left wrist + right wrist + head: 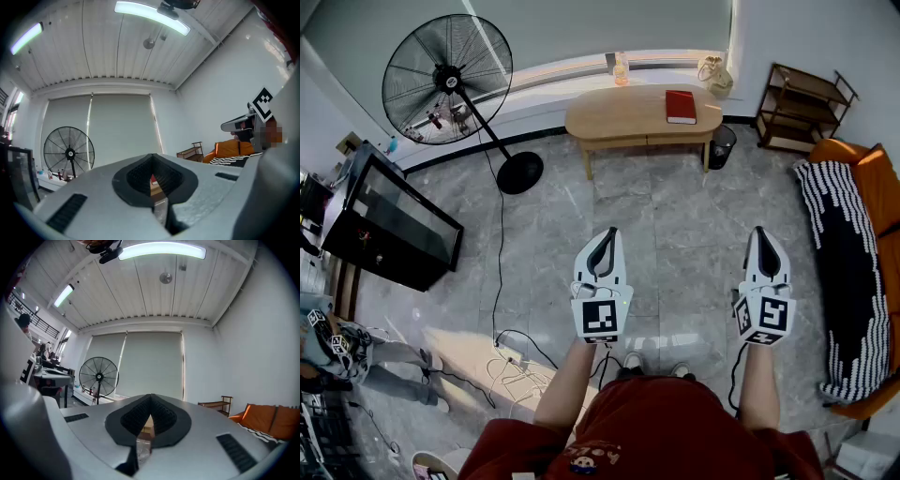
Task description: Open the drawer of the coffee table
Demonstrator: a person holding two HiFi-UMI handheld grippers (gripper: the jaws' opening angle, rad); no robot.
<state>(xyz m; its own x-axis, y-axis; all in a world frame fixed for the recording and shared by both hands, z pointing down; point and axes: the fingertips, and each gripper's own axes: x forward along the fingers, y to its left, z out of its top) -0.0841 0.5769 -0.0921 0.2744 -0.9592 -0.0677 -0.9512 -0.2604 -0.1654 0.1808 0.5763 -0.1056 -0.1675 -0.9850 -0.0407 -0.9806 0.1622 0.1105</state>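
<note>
Fingers of the left gripper and right gripper are closed together, empty, held level side by side; the oval light-wood bench stands well apart, ahead.

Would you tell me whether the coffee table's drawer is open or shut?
Shut: the drawer sits flush with the coffee table apron, nothing pulled out.

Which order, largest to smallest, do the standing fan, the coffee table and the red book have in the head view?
1. standing fan, though it is close.
2. coffee table.
3. red book, clearly smallest.
</note>
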